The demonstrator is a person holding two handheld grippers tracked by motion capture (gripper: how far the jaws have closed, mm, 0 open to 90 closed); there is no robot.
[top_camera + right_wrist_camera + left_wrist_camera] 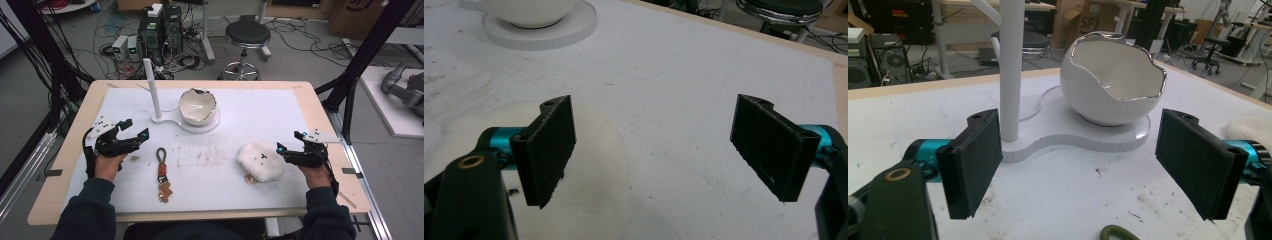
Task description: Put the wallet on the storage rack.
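Both pairs of tongs stand wide apart and hold nothing: the left tongs [134, 129] near the worktop's [300, 107] left edge, the right tongs [288, 141] near its right edge. A white plush toy [260, 161] lies just beside the right tongs, a keychain [162, 175] near the front edge. A cardboard box [1083, 17] behind bears letters like "SF".

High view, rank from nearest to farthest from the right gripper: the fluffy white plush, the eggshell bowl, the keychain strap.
From the right gripper:
1. Fluffy white plush, right beside it, to its left.
2. Eggshell bowl, up at the table's middle back.
3. Keychain strap, across toward the left gripper's side.
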